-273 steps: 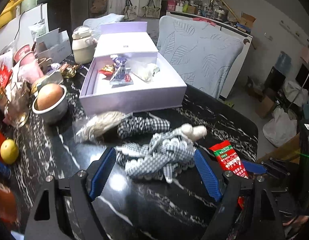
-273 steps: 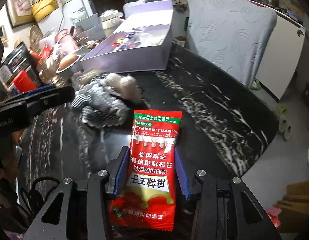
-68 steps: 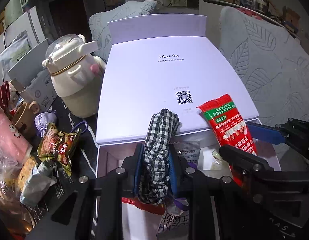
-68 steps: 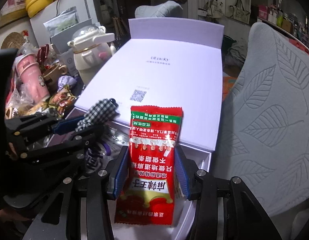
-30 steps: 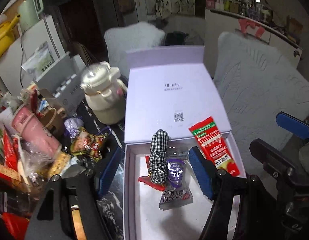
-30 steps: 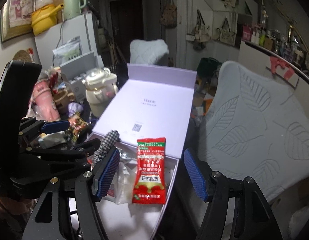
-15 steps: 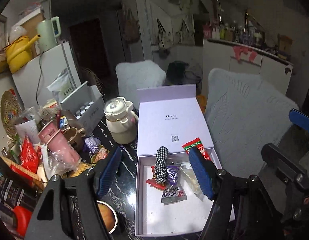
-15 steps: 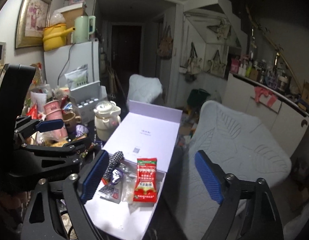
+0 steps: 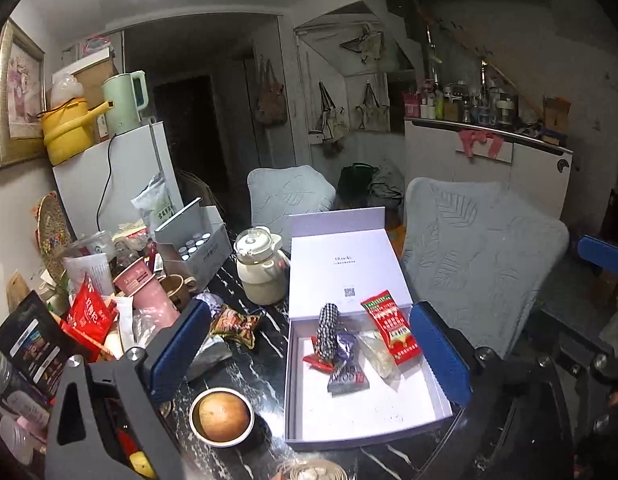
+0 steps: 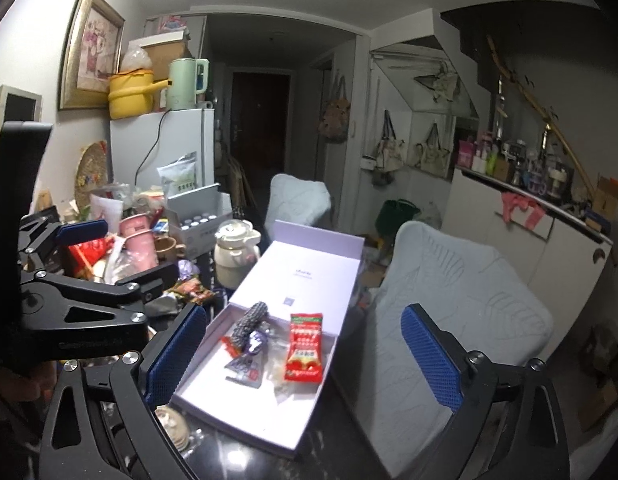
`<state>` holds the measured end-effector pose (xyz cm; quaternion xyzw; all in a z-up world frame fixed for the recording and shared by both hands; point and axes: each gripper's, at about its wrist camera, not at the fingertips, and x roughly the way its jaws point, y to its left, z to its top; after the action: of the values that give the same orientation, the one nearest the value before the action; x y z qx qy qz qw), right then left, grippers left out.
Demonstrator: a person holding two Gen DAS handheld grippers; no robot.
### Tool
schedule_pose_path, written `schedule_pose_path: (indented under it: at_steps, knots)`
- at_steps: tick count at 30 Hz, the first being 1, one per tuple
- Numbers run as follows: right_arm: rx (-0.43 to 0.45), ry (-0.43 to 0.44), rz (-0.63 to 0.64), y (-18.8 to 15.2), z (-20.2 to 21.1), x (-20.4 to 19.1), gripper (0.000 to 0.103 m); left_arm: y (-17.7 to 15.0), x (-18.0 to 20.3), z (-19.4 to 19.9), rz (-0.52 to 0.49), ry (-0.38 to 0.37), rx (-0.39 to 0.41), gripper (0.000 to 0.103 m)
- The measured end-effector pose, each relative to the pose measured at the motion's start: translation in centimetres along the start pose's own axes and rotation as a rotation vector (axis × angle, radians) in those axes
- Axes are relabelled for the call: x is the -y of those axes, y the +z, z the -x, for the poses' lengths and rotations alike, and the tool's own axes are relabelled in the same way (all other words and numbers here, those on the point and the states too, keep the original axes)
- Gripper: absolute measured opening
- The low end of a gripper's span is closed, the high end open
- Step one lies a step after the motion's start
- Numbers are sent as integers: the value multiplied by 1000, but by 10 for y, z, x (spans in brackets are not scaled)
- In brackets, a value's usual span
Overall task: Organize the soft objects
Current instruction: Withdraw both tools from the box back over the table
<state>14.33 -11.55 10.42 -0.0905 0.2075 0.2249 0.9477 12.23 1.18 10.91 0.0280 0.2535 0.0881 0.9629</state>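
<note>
An open lilac box point(image 9: 369, 416) point(image 10: 245, 424) sits on the black marble table. Inside it lie the black-and-white checked cloth point(image 9: 327, 330) point(image 10: 249, 322), the red snack packet point(image 9: 391, 326) point(image 10: 305, 346), a purple-grey packet point(image 9: 347, 364) and a clear bag point(image 9: 375, 354). My left gripper point(image 9: 309, 354) is open and empty, high above the box. My right gripper point(image 10: 303, 360) is open and empty, also well above the box. The left gripper's body shows at the left of the right wrist view point(image 10: 81, 304).
A cream kettle point(image 9: 261, 268) stands behind the box. A bowl with a brown round thing point(image 9: 221, 416) sits left of it. Cups, packets and boxes crowd the table's left side point(image 9: 109, 300). A grey padded chair point(image 9: 481, 256) stands to the right.
Both grippers let go of the checked cloth and the red packet in the box, opened wide, and have kept rising up and back away from it.
</note>
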Motion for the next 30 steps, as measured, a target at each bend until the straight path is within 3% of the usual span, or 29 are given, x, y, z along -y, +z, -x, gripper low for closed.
schedule_pose_path:
  at_steps: [12, 30]
  knots:
    - [21, 47, -13, -24, 42, -15, 100, -38, 0, 50, -9, 0, 33, 102]
    - [-44, 116, -56, -89, 78, -31, 100, -108, 2, 82, 21, -68, -23, 102]
